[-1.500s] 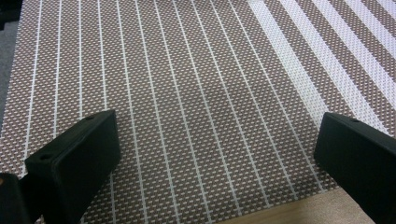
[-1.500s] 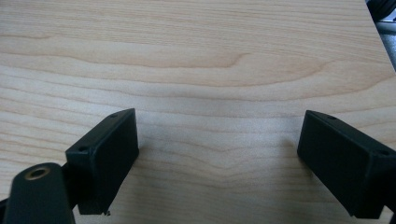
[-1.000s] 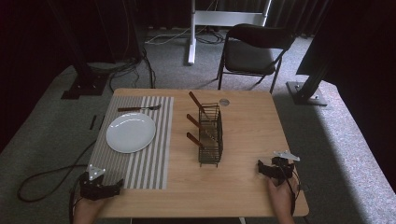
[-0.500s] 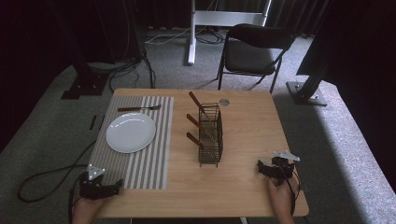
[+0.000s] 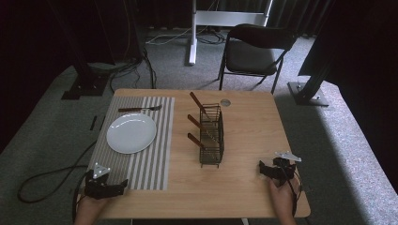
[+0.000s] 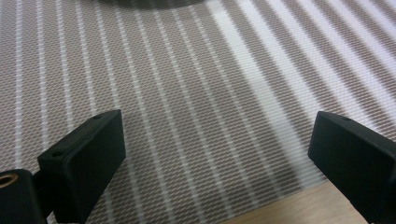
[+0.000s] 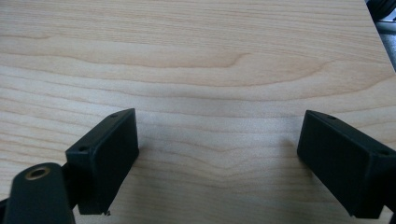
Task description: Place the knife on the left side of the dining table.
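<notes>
Fingers spread, left gripper point(image 5: 123, 185) over striped placemat point(image 5: 150, 154), wooden table point(image 5: 244, 140)

The high view looks forward and down from above the person's side, taking in the whole table point(image 5: 244, 136). The left gripper view sits close over the striped mat point(image 6: 187, 93), the right one close over bare wood; both patches lie within the high view.

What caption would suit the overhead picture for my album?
Two open grippers, left gripper and right gripper, rest near a wire caddy, plate and fork.
</notes>
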Tool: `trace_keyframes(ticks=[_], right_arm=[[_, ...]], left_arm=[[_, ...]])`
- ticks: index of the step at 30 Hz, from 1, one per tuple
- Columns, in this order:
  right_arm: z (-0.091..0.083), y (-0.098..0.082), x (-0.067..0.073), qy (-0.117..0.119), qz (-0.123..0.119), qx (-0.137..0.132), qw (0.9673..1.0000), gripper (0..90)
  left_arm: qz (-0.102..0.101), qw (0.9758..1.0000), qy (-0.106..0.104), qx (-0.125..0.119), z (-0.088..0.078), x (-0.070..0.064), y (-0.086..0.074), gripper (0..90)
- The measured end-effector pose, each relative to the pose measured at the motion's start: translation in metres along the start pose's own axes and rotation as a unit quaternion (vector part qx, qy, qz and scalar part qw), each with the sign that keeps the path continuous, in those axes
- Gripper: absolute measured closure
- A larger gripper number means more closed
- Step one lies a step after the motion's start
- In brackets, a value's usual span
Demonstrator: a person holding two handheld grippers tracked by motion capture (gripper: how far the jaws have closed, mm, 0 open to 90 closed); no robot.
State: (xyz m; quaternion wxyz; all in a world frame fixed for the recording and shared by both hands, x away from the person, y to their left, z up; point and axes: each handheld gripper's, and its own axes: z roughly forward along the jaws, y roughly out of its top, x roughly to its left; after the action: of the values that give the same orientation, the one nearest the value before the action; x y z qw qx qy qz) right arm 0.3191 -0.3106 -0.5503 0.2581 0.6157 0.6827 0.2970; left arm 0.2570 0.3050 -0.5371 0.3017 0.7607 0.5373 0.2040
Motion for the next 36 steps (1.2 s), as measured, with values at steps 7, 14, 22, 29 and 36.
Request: trace_keyframes(ticks=[7,14,22,29,36], right_arm=[[0.000,0.000,0.000,0.000,0.000,0.000,1.0000,11.8],[0.000,0.000,0.000,0.000,0.000,0.000,1.0000,11.8],[0.000,0.000,0.000,0.000,0.000,0.000,1.0000,11.8],[0.000,0.000,0.000,0.000,0.000,0.000,1.0000,11.8],[0.000,0.000,0.000,0.000,-0.001,0.000,1.0000,11.8]], left_arm=[[0.018,0.9997,-0.015,-0.001,0.001,-0.008,0.013,4.2],[0.026,0.9990,-0.034,-0.010,-0.002,-0.014,0.031,4.2],[0.044,0.9974,-0.052,-0.023,-0.002,-0.025,0.055,4.3],[0.061,0.9952,-0.070,-0.030,0.000,-0.035,0.078,4.3],[0.064,0.9924,-0.093,-0.050,-0.001,-0.043,0.103,4.3]])
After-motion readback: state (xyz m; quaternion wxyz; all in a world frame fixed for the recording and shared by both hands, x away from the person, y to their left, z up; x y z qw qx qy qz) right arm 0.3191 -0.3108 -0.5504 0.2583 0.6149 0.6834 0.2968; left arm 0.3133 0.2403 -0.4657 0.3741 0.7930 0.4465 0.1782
